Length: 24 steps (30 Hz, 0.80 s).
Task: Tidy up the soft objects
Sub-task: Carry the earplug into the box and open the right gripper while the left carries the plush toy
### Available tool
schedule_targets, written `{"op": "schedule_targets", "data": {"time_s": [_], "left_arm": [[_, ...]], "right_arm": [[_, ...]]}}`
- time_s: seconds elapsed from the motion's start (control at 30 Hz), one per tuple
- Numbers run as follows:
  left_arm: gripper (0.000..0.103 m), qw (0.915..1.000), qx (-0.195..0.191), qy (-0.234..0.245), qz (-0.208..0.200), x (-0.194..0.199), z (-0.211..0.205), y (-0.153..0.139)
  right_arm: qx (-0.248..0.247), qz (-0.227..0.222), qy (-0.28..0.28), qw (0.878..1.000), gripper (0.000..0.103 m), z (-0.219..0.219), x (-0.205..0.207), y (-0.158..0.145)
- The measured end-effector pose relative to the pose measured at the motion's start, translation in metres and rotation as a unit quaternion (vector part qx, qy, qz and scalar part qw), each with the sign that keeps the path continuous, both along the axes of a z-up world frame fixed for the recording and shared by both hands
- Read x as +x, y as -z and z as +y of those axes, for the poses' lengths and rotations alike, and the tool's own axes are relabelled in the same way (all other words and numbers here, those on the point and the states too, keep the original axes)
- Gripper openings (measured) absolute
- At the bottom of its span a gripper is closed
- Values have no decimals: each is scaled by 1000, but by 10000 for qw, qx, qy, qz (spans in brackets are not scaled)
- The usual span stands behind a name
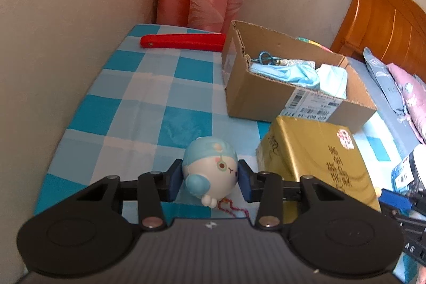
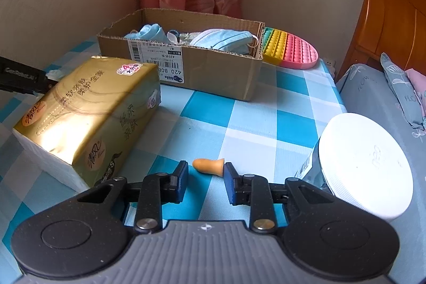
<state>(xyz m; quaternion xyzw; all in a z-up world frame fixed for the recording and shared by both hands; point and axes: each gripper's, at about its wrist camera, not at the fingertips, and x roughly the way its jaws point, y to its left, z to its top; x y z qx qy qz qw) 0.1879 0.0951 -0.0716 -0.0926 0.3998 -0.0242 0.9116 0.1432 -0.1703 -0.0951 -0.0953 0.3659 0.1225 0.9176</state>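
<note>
A squishy toy [image 1: 215, 177], a white face under a light-blue cap, lies on the blue checked cloth [image 1: 119, 108]. My left gripper [image 1: 210, 165] is shut on it, one blue pad against each side. A red beaded cord [image 1: 231, 206] trails from under the toy. In the right wrist view a small orange earplug [image 2: 209, 166] lies lengthwise between the tips of my right gripper [image 2: 206, 168], which is shut on it. An open cardboard box [image 2: 213, 71] at the back holds blue face masks [image 2: 223, 40] and other soft items.
A gold tissue pack [image 2: 87, 111] lies between the grippers and the box. A red flat object [image 1: 183, 41] lies at the far left by the wall. A rainbow pop-it [image 2: 293, 49] leans behind the box. A white-lidded jar [image 2: 364, 167] stands at the right, with a bed beyond.
</note>
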Motion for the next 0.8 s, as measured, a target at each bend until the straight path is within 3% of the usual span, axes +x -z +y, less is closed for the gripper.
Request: {"op": "schedule_targets", "data": {"time_s": [0.43, 0.57, 0.8], "left_arm": [[42, 10000, 18, -8, -19, -7, 0, -4], [42, 10000, 48, -21, -3, -8, 1, -5], [42, 9998, 175, 38, -14, -16, -1, -15]], "right_arm": [[192, -12, 237, 9995, 37, 2, 7, 3], [163, 2, 241, 9996, 31, 2, 10, 2], [184, 8, 39, 9998, 31, 3, 9, -12]]}}
